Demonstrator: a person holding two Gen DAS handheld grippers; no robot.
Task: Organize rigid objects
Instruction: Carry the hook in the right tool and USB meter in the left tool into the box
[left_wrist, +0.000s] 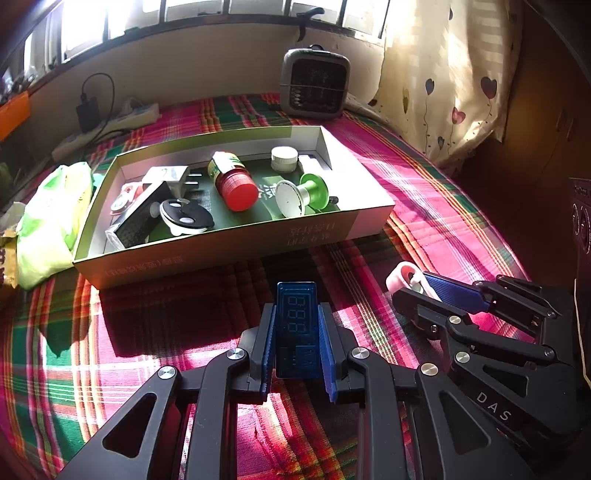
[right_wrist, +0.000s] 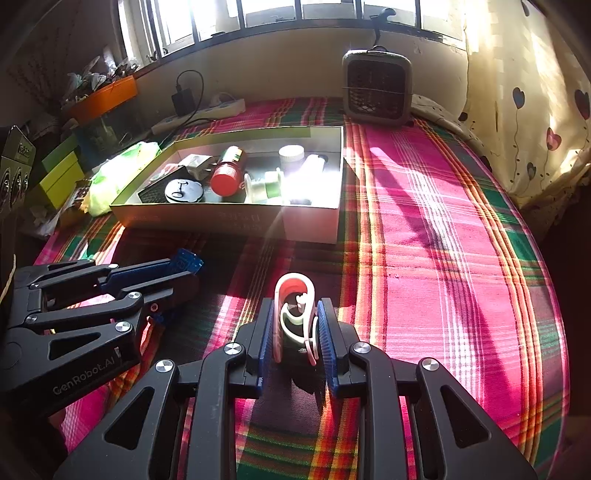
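from the left wrist, the left tongs (left_wrist: 297, 334) pinch a flat, translucent blue meter (left_wrist: 297, 325), hard and slick, short of the cardboard box (left_wrist: 236, 247) at twelve o'clock; i'd lift it clear over the near wall and lower it into the bare green patch. from the right wrist, the right tongs (right_wrist: 295, 332) clasp a curved pink-and-white plastic clip (right_wrist: 295, 310) above the plaid table (right_wrist: 424, 258), box at eleven o'clock.

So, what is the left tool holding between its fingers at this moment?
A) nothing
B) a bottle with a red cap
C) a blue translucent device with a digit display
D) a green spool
C: the left tool is shut on the blue translucent device, whose digit display faces the camera, in front of the box.
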